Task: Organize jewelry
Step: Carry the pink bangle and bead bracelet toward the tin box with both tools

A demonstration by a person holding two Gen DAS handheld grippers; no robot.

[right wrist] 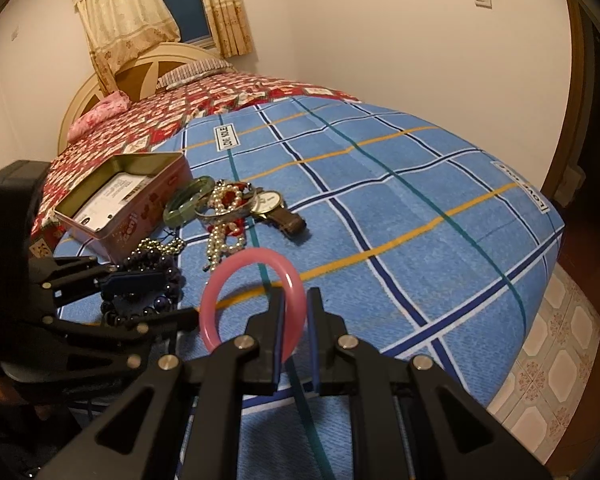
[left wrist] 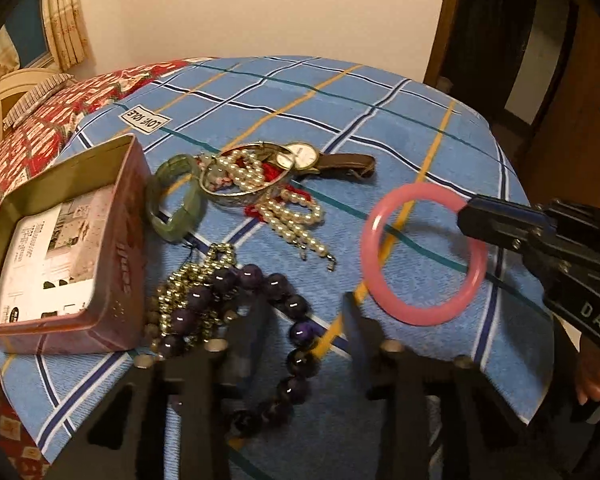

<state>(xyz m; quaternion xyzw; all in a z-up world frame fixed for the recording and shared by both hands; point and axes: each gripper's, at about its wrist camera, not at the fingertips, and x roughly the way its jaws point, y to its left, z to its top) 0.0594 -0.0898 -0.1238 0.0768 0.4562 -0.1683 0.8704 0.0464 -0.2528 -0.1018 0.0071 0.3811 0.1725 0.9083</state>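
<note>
Plainly, pink bangle [right wrist: 256, 292] is a smooth, glossy, unbroken ring.

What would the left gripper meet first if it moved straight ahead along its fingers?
Probably the purple bead necklace, which lies between and just ahead of the open left gripper; the pearl strands lie farther on. Depth is uncertain.

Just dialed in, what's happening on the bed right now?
A person is sorting jewelry on the blue plaid bedspread. The right tool is pinching the pink bangle, lifted off the cloth. The left tool is open, over the purple bead bracelet, gripping nothing. The open tin box holds only a printed card. The green bangle, pearl strands, silver bangle and brown-strap watch lie piled beside the box.
</note>
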